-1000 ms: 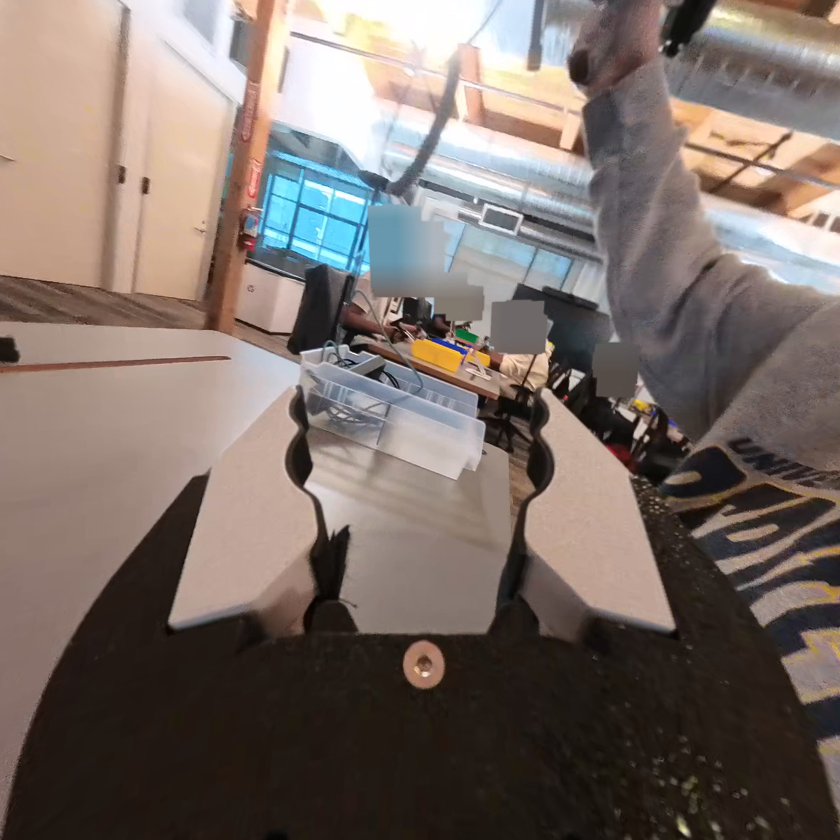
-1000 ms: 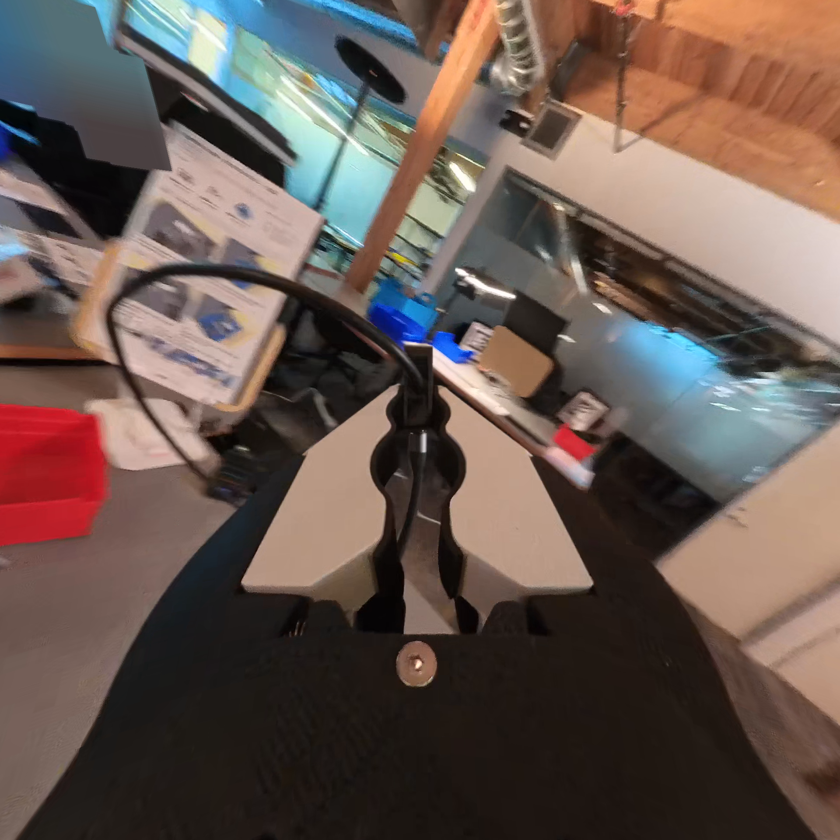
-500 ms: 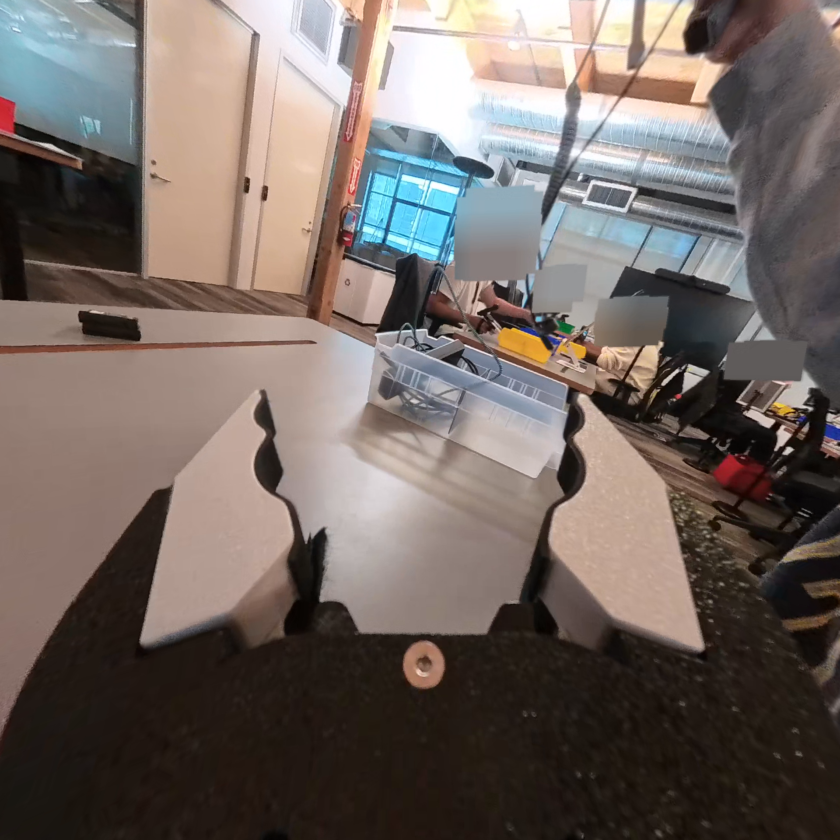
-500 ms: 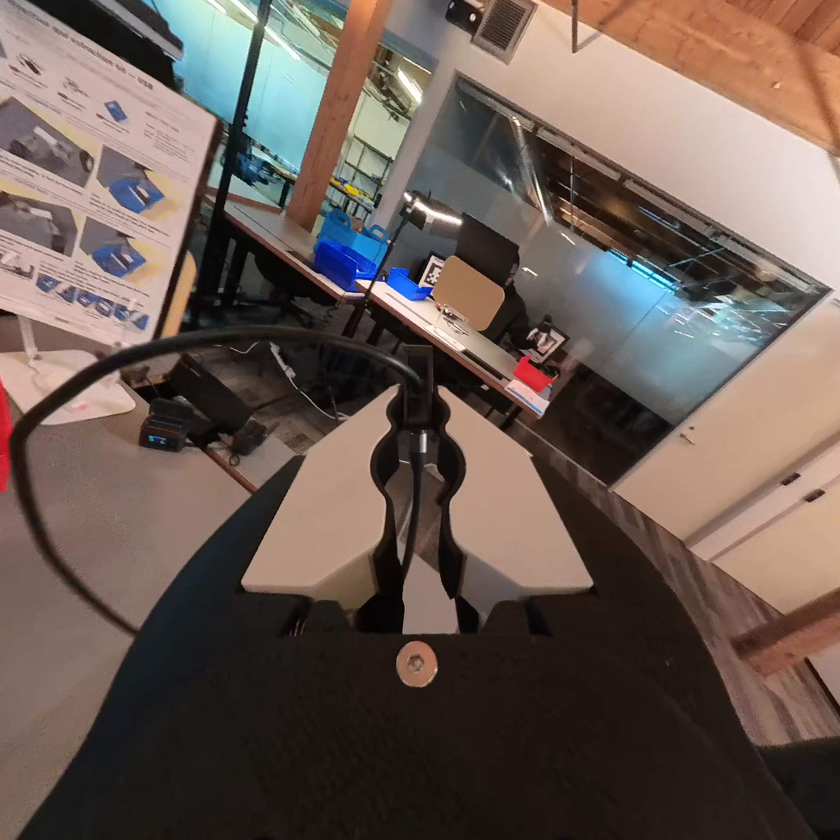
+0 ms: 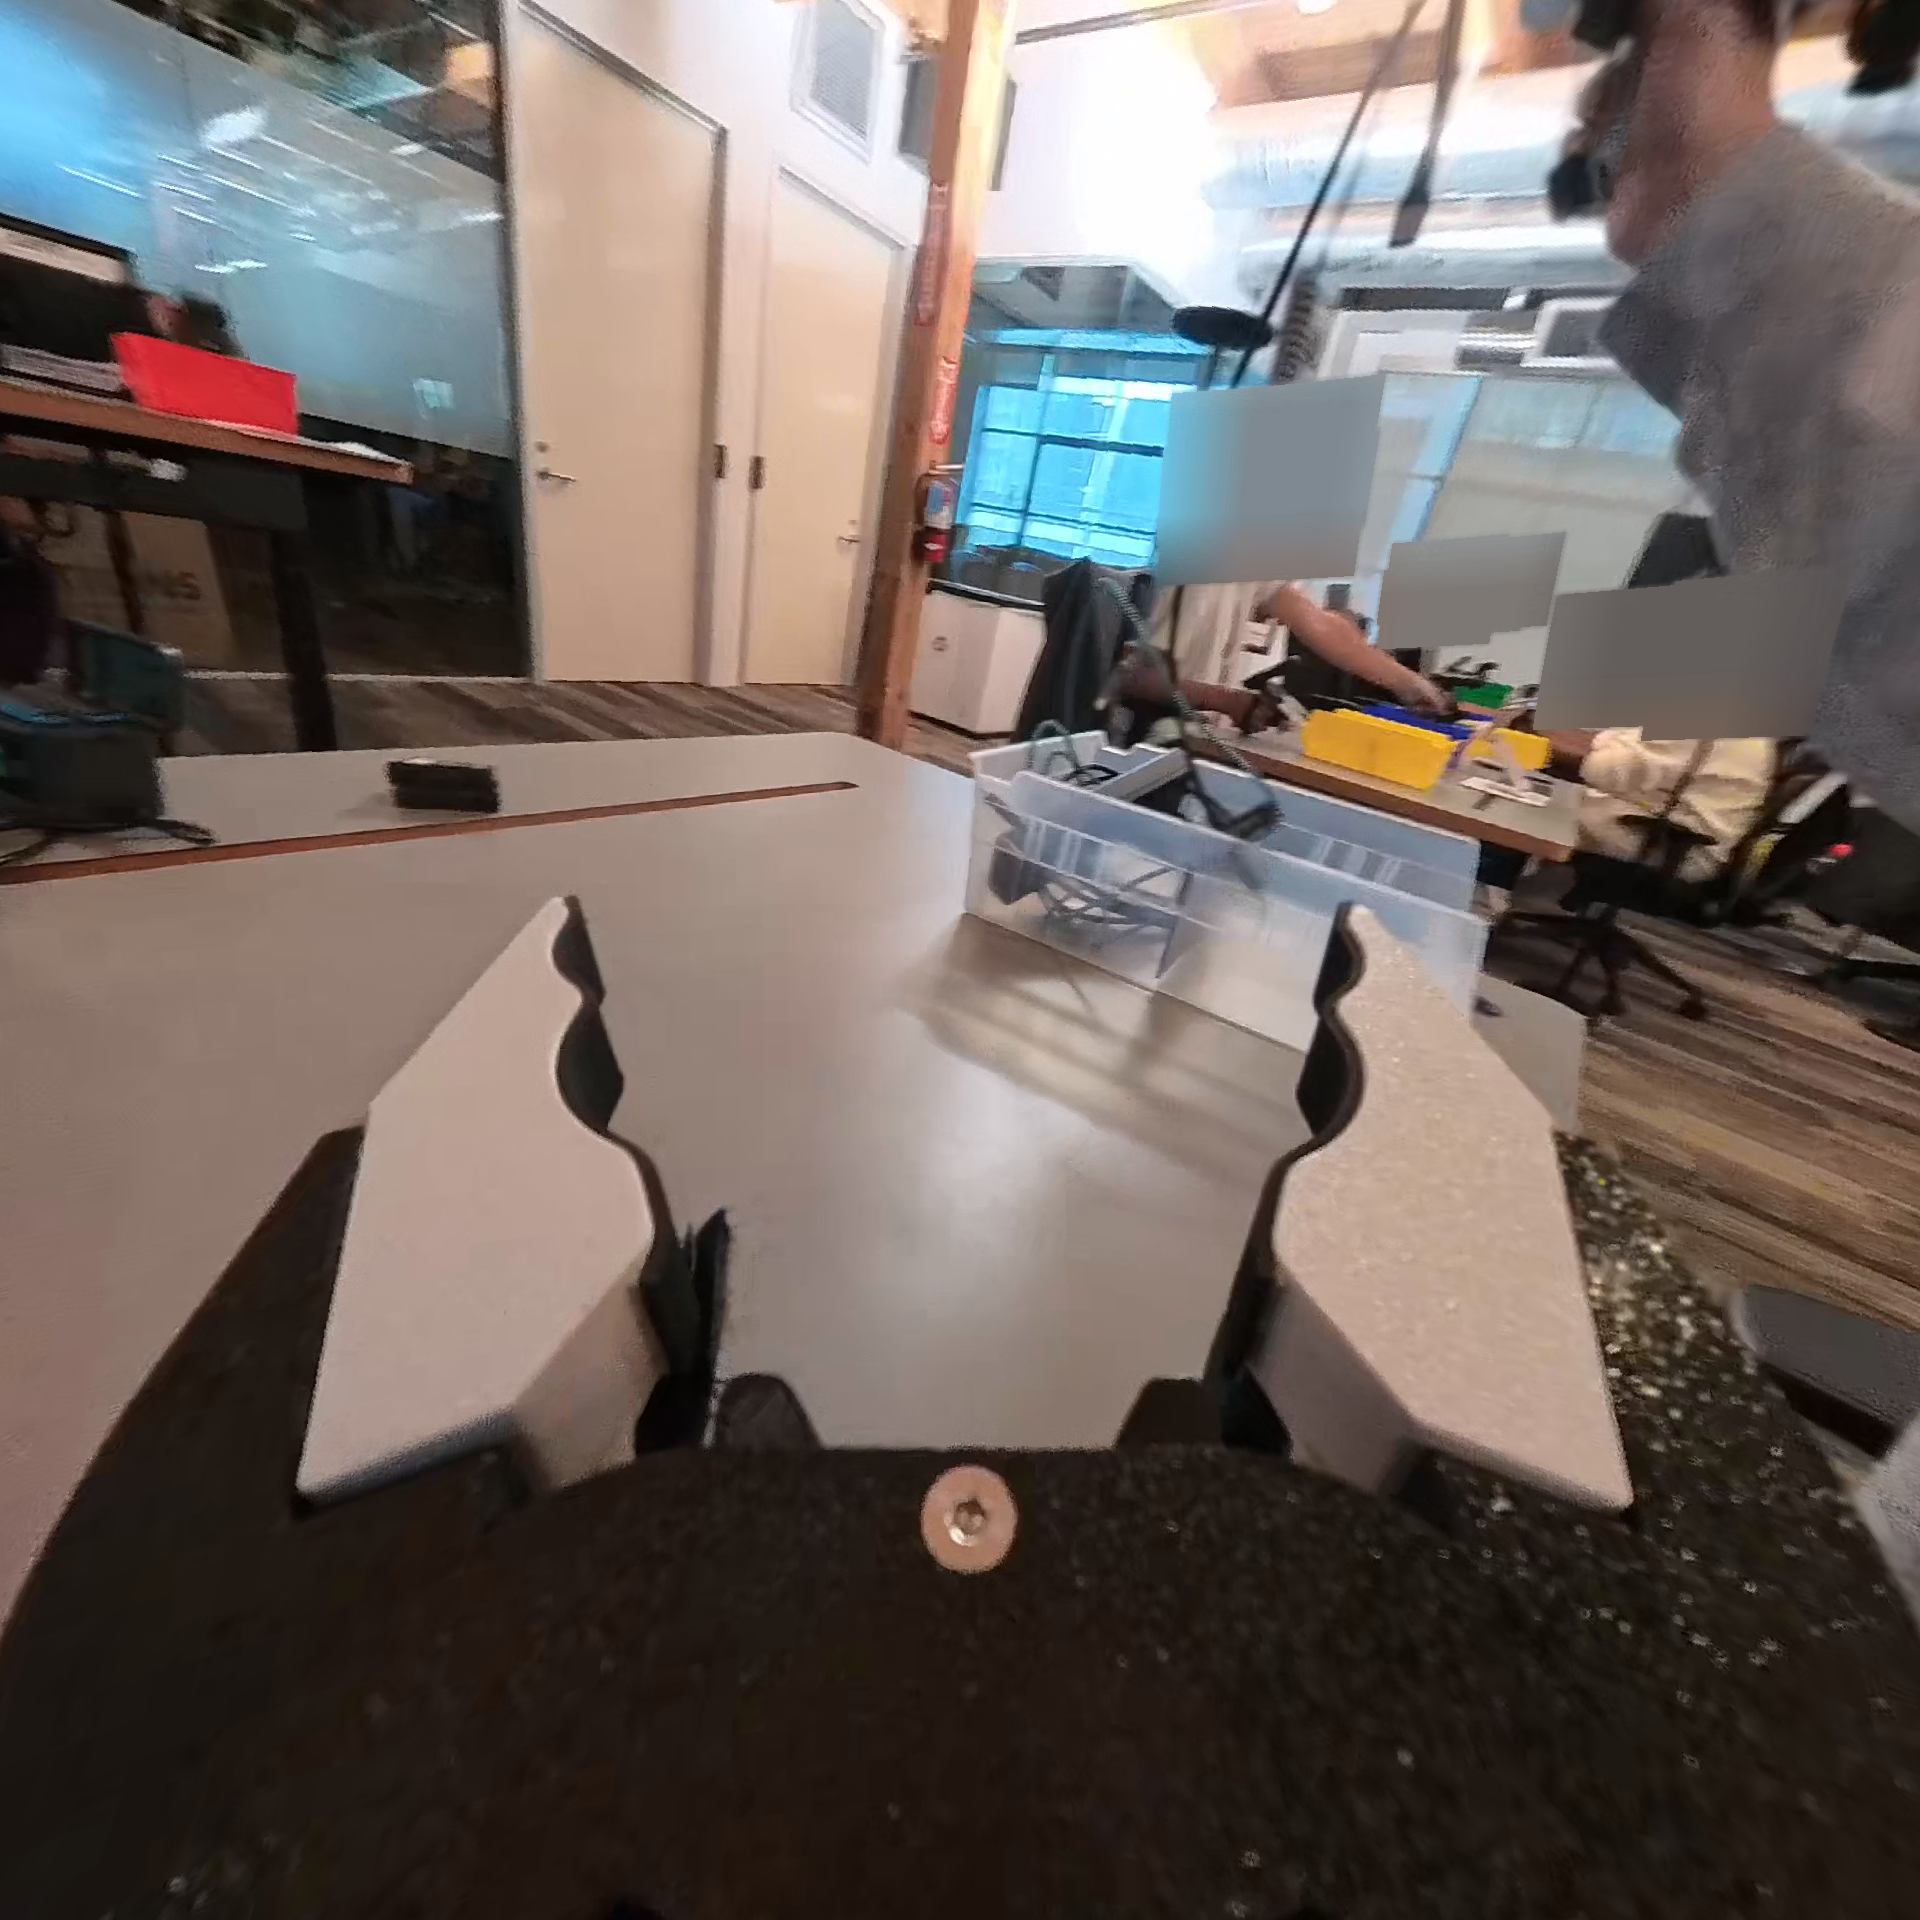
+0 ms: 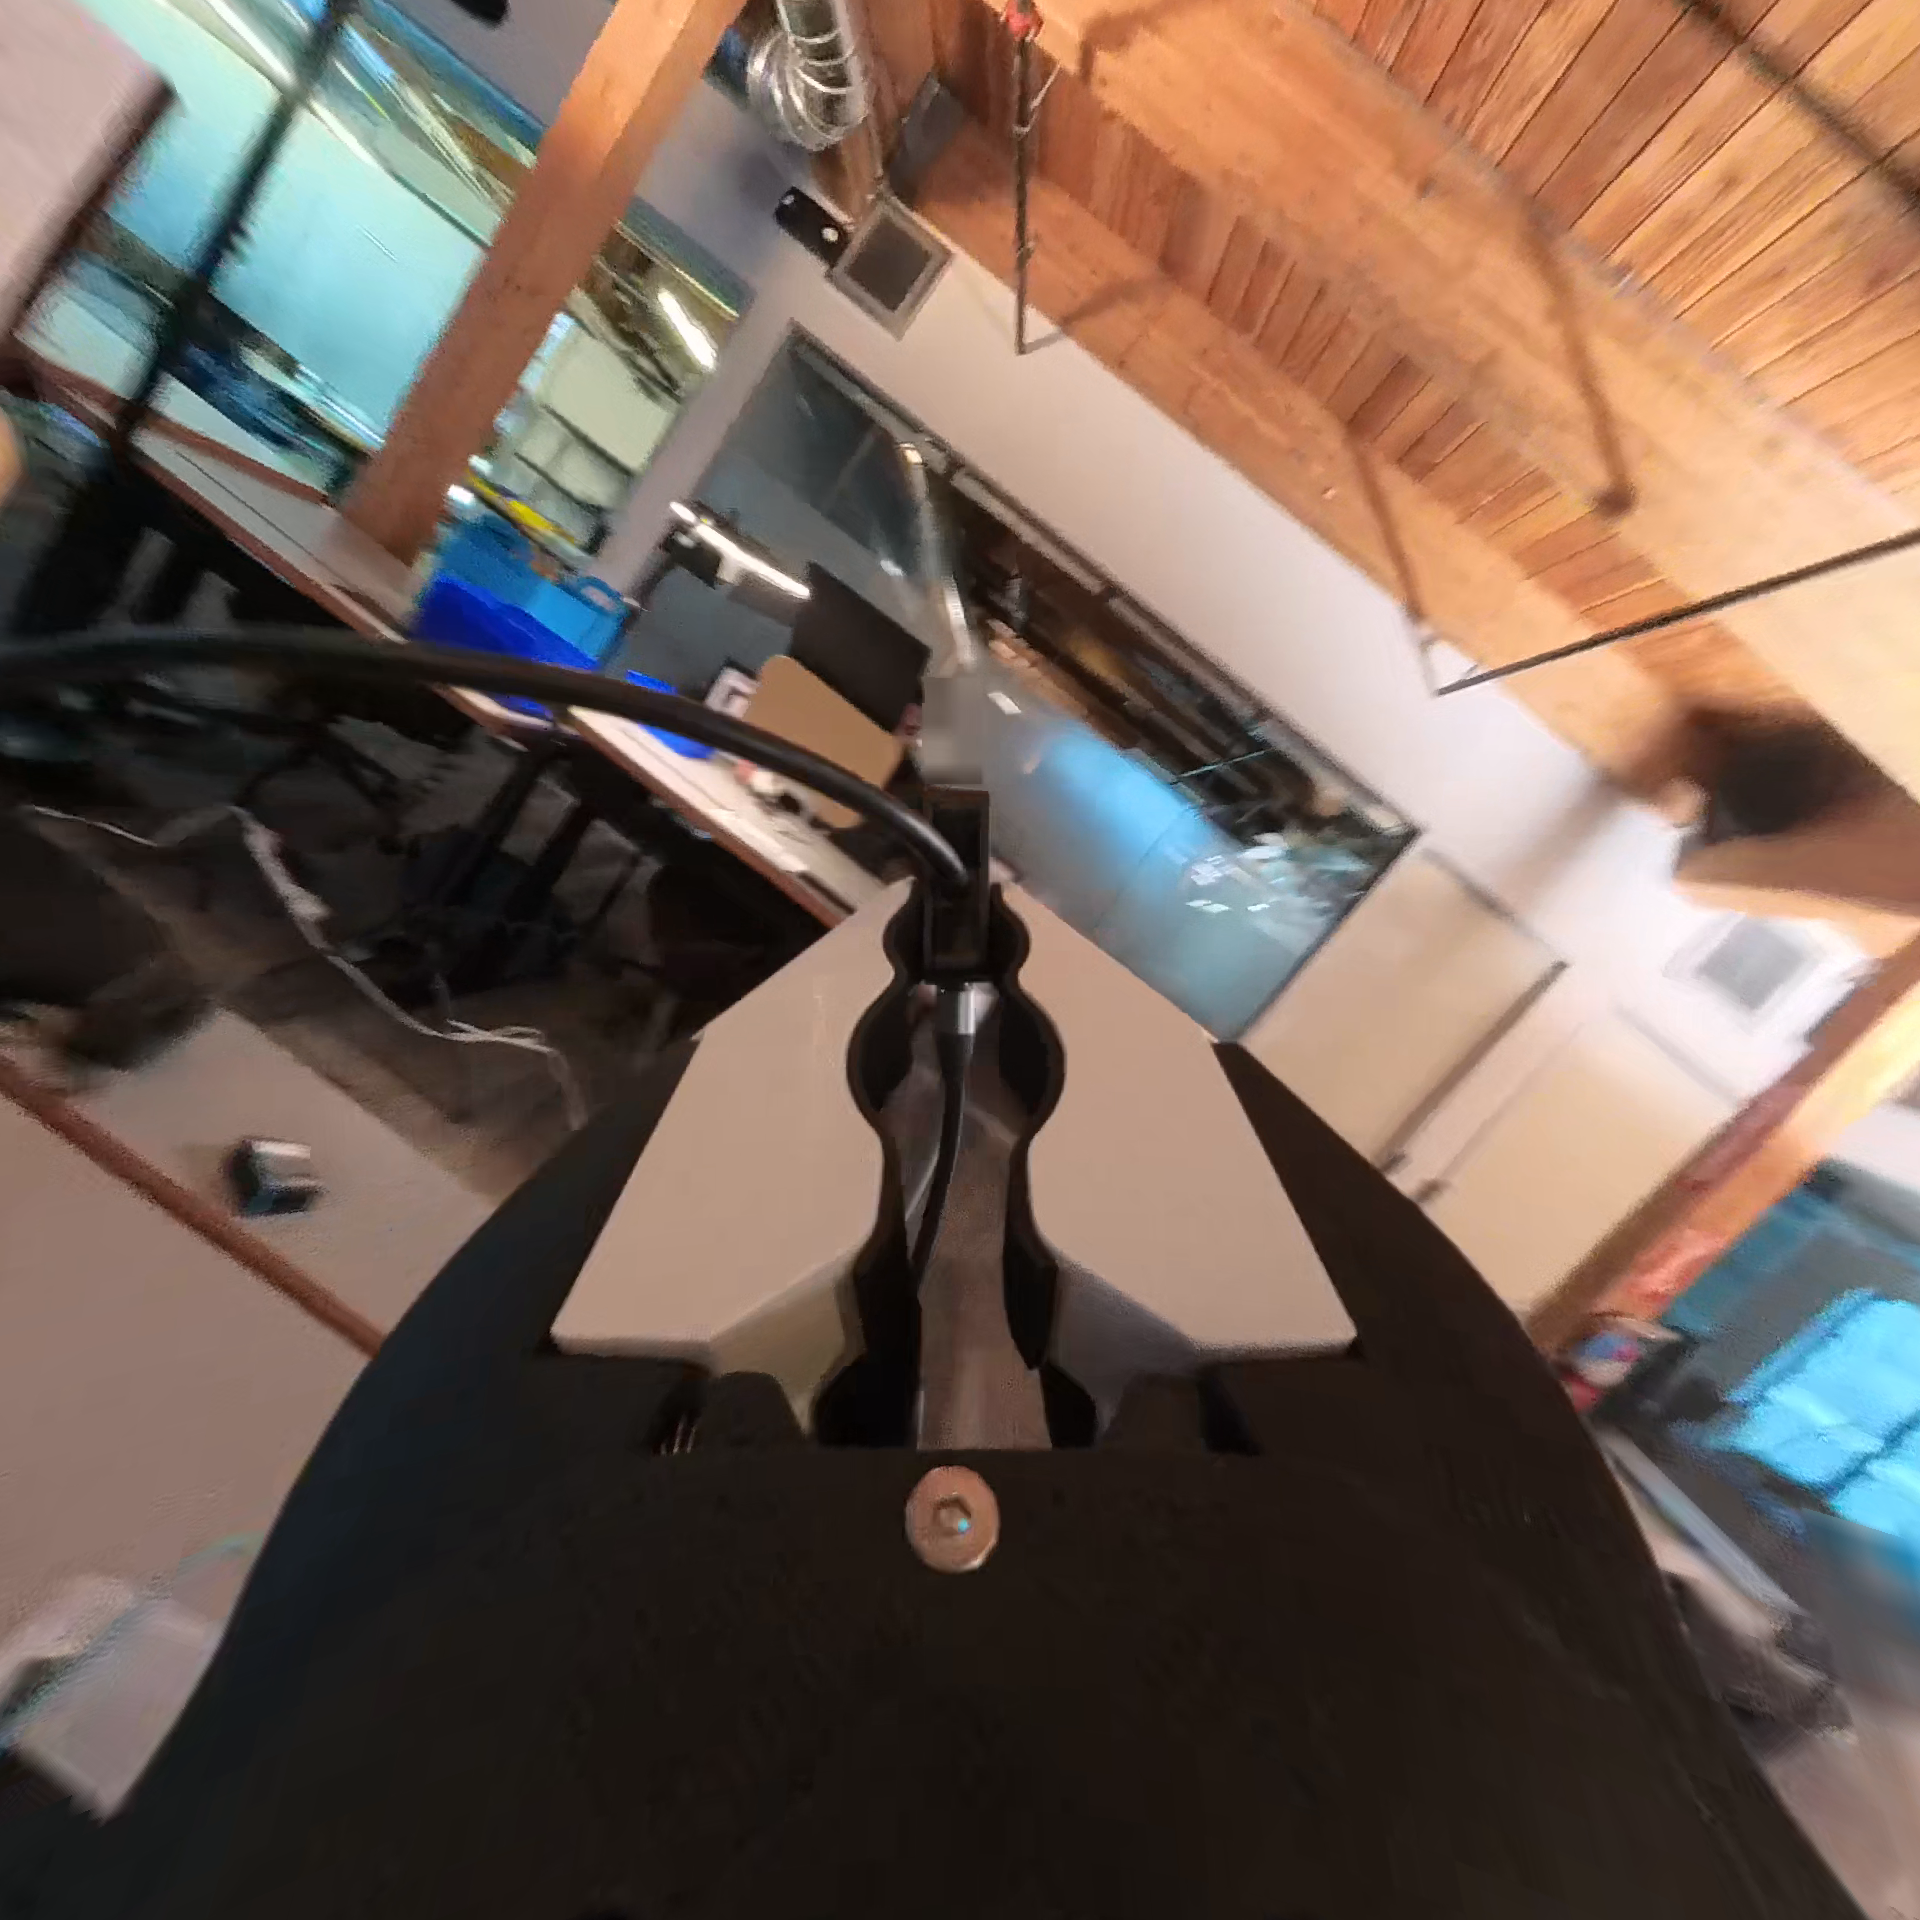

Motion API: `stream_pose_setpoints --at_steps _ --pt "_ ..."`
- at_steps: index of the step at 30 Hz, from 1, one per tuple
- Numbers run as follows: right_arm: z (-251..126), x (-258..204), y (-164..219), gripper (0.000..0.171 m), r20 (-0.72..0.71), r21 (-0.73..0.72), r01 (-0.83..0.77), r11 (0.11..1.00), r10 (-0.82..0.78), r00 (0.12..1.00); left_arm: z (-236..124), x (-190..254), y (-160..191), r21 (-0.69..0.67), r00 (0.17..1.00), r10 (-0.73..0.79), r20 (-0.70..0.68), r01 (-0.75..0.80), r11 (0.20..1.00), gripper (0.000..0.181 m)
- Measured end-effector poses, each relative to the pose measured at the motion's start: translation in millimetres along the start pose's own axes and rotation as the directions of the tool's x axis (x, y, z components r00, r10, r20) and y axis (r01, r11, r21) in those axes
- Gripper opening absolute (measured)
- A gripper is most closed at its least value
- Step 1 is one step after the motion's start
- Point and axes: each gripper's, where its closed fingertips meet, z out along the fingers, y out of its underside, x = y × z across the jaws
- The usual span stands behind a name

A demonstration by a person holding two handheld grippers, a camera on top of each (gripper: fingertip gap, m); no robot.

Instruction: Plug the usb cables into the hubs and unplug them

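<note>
Both tongs are moving: my right gripper [image 6: 951, 914] is swinging up toward the ceiling, pinched tight on the usb cable [image 6: 956, 883] plug at frame centre, while my left gripper [image 5: 956, 1039] is panning across the table [image 5: 260, 987], spread wide and empty. Clear bin [image 5: 1195, 873] with cables is sitting centre-right; no hub is showing yet.

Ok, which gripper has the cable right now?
The right gripper: its jaws are shut on the black cable plug. The left gripper is open and empty above the table.
</note>
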Motion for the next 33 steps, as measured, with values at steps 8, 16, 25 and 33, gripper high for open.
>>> stream_pose_setpoints --at_steps 8,16,25,33 --pt "-29 -131 133 0.008 0.167 -0.181 0.091 0.979 -0.061 0.984 -11 -8 3 0.037 0.992 0.031 0.125 -0.036 0.999 0.125" --pt "-73 -244 277 0.009 0.596 -0.681 0.238 0.693 0.335 0.73 -7 4 9 -0.022 0.997 0.043 0.066 -0.042 0.999 0.12" --pt "-68 -205 314 0.009 0.68 -0.706 0.615 0.352 0.094 0.727 -10 3 9 -0.059 0.99 0.114 0.078 -0.109 0.992 0.116" --pt "-76 -281 348 0.012 0.868 -0.495 0.796 0.349 0.177 0.463 0 -2 20 -0.135 0.986 0.122 0.113 -0.107 0.985 0.127"
